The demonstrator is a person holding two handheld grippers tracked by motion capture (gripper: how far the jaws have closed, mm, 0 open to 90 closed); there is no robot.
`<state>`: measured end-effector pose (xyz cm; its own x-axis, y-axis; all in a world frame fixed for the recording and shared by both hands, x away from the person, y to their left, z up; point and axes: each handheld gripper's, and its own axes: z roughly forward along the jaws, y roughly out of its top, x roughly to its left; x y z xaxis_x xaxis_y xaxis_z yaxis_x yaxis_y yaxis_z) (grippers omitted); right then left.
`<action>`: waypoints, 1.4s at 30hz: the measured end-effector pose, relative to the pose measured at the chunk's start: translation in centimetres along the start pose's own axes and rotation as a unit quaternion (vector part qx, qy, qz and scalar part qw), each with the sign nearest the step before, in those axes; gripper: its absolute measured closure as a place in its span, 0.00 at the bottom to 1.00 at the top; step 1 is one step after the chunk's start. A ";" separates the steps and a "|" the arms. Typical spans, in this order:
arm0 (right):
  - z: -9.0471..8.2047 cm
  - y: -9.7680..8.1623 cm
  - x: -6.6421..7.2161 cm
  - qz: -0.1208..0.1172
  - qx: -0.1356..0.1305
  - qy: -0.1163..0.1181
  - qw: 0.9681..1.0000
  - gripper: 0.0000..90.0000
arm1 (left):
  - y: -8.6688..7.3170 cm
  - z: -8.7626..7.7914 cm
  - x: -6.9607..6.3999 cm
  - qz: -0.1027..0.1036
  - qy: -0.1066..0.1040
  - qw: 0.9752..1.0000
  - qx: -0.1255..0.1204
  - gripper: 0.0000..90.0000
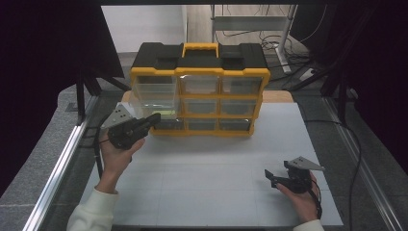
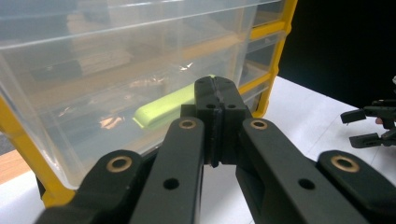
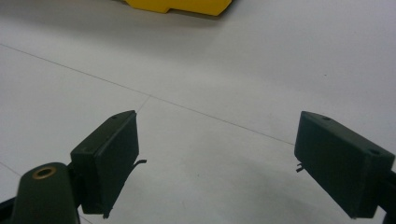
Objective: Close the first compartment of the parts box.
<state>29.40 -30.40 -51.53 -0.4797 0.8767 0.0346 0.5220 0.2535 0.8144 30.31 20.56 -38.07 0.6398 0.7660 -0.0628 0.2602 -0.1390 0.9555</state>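
A dim room around a white desk [image 1: 216,183].
Dark curtains [image 1: 43,57] hang both sides; cables [image 1: 276,43] lie on grey floor [image 1: 33,173] beyond the far edge.

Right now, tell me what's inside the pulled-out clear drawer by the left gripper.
Inside the clear drawer, a light green bar-shaped object lies along the bottom. The shut left gripper covers its near end, and glare on the plastic hides whatever else may be there.

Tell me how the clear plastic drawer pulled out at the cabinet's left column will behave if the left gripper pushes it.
The clear plastic drawer will probably slide straight back, since it sits in the yellow-and-black drawer cabinet. It likely feels light: through its wall one pale green bar shows. Its glossy face may let the shut left gripper slip sideways.
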 end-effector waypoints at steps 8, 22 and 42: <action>0.0 0.0 0.0 -0.002 0.000 0.002 1.000 0.15 | 0.1 0.1 0.2 -0.002 -0.001 1.000 -0.003 0.99; -0.1 0.1 0.0 0.000 -0.004 0.000 1.000 0.15 | 1.1 0.6 1.1 -0.008 0.006 1.000 0.004 0.99; 0.0 0.1 0.0 0.001 -0.002 0.003 1.000 0.15 | 2.3 2.1 2.9 -0.015 0.019 0.999 0.023 0.99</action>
<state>29.47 -30.37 -51.49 -0.4825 0.8750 0.0403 0.5205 0.2494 0.8166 34.32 21.12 -36.68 0.6030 0.7939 -0.0783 0.3114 -0.1439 0.9393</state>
